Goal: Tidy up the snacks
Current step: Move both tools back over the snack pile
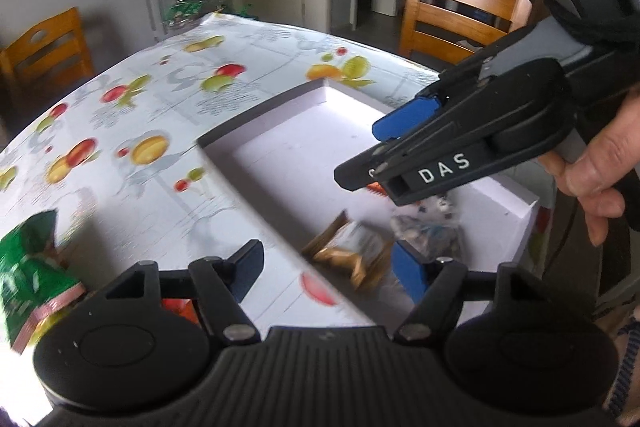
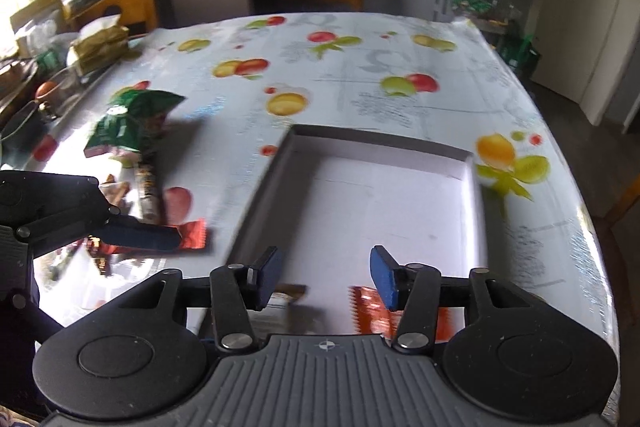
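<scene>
1. The snacks are split: a gold packet [image 1: 352,259], an orange packet [image 2: 372,311] and a blurred wrapper lie in the near end of the white box [image 2: 476,211]; a green bag [image 2: 128,123] and a red wrapper [image 2: 192,233] lie on the tablecloth [image 2: 340,67] beside it.
2. The right gripper [image 2: 326,277] is held over the box, jaws part open, nothing between them.
3. The left gripper [image 1: 328,271] is held near the box's edge, jaws wide, empty.
4. The next loose snack should probably be approached squarely and gripped mid-body.
5. Labels are unreadable through blur; the box's near end is cut off.
</scene>
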Demonstrator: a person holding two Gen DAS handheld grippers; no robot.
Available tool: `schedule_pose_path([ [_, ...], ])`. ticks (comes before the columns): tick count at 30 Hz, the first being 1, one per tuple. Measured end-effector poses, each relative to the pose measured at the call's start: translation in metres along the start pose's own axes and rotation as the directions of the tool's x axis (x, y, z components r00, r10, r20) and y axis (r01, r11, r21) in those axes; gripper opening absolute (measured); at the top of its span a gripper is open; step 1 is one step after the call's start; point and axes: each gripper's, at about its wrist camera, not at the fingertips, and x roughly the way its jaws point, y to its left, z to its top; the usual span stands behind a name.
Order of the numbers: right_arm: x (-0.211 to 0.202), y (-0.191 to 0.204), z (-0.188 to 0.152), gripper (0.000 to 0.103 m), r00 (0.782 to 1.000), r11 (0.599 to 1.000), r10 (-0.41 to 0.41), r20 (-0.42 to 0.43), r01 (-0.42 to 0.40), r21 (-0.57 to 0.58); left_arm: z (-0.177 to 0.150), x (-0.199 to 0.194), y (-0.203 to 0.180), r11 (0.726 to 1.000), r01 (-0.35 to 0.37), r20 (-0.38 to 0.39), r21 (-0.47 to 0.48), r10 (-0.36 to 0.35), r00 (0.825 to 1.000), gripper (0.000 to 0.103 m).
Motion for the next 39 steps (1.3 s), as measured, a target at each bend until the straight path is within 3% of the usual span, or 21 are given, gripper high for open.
schedule_pose_path([
  [6,0.006,0.031,0.007,0.058,0.998,0.998,0.056,-0.003,-0.056,-0.035,-0.026,-0.023,0.023,0.997,-0.052,-0.006,-0.062,0.052,0.999,0.071],
  [18,0.024,0.095,0.015,0.060,0.991,0.985,0.131,-0.036,-0.134,-0.112,-0.074,-0.064,0.063,0.980,-0.135,-0.032,-0.147,0.131,0.991,0.071],
  [29,0.033,0.121,0.019,0.062,0.988,0.979,0.145,-0.053,-0.151,-0.139,-0.092,-0.077,0.085,0.966,-0.180,-0.052,-0.187,0.174,0.983,0.071],
  [39,0.050,0.139,0.021,0.062,0.980,0.956,0.172,-0.101,-0.190,-0.222,-0.130,-0.084,0.113,0.928,-0.255,-0.111,-0.272,0.233,0.966,0.071],
])
